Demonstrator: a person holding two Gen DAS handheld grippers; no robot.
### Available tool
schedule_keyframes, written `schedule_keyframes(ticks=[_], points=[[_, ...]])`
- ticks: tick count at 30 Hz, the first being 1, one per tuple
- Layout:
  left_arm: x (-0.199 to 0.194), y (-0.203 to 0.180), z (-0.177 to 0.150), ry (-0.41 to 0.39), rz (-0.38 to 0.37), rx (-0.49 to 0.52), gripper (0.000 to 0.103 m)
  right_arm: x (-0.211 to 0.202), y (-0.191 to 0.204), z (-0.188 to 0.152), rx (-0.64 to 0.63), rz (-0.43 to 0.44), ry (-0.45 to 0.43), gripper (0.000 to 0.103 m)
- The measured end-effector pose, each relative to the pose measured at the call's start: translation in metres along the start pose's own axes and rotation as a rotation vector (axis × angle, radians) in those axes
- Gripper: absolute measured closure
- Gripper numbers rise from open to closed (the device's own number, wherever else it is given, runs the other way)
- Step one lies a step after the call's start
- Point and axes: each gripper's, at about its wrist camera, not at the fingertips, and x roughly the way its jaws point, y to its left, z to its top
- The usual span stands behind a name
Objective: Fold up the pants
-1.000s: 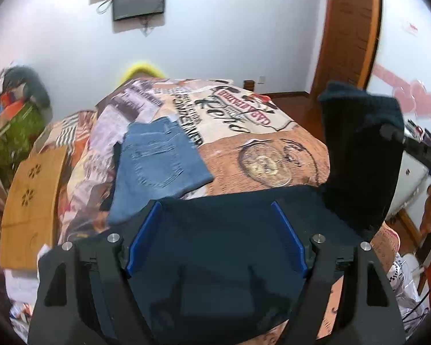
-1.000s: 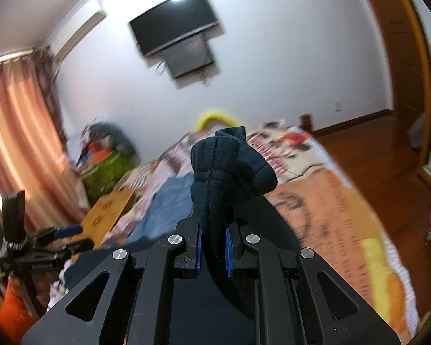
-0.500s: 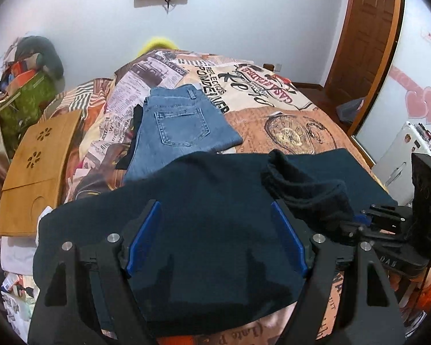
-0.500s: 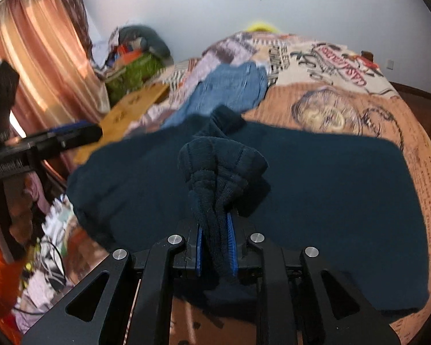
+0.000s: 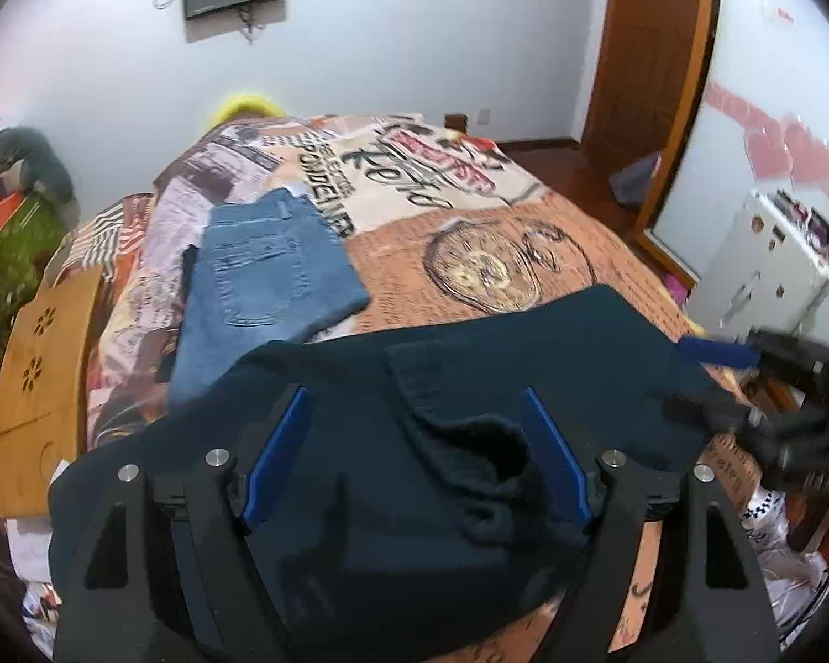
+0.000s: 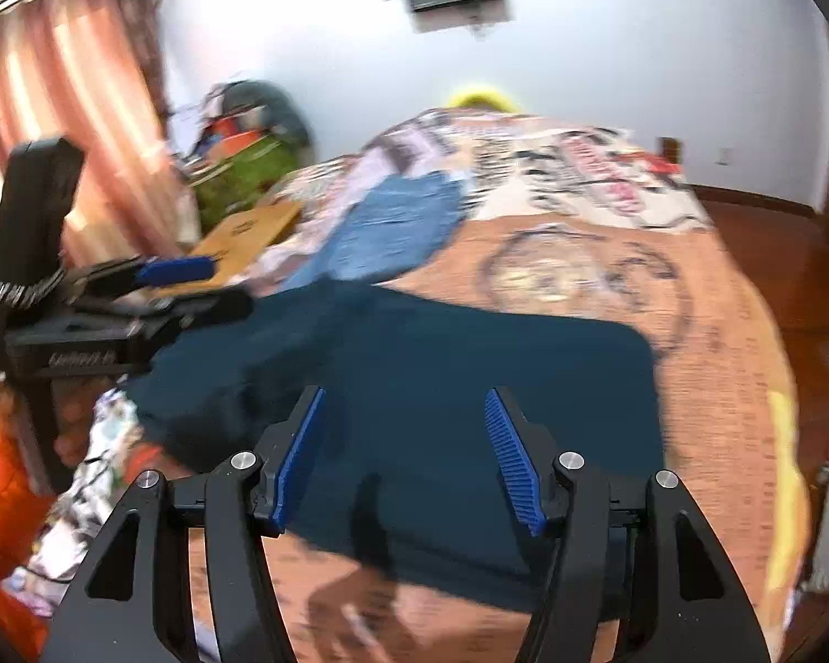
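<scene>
One pair of dark navy pants [image 5: 470, 403] is spread across the near end of the bed [image 5: 525, 254], folded over once already by the look of it, with its long axis running side to side across both wrist views. There's a bunched lump of cloth, probably a cuff or waistband end, sitting right in front of the left gripper [image 5: 414, 453], between its blue pads. Those pads stand wide apart and aren't pinching anything, just hovering over the fabric.

The right gripper [image 6: 409, 453] has just been opening. Its jaws now stand apart with nothing clamped between them, only flat navy cloth lying below. So neither side is holding the pants right now.

For the next move, I'd guess that lump matters most. It lies just ahead of the left fingers, so the left hand is the nearer one to grab or smooth it, while the right is over the flat right-hand half.

Further out, a folded pair of blue jeans [image 5: 265, 276] sits beyond the navy pair, toward the left, edges touching or nearly so. A wooden board [image 5: 44, 375] lies off the bed's left side.
</scene>
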Motion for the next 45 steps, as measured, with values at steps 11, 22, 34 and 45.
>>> schedule_keyframes(ticks=[11,22,34,45], points=[[0.047,0.002,-0.042,0.147,0.044,0.008,0.013,0.027,-0.062,-0.055,0.155,-0.080,0.094,0.048],[0.026,0.014,-0.052,0.095,0.039,-0.062,0.013,0.009,-0.057,-0.044,0.168,-0.123,0.101,0.047],[-0.082,0.073,-0.055,-0.145,0.212,-0.151,0.013,0.005,0.011,0.009,0.007,-0.063,-0.012,0.047],[-0.124,0.187,-0.136,-0.075,0.295,-0.419,0.013,0.044,0.083,0.022,-0.118,0.041,0.009,0.046]])
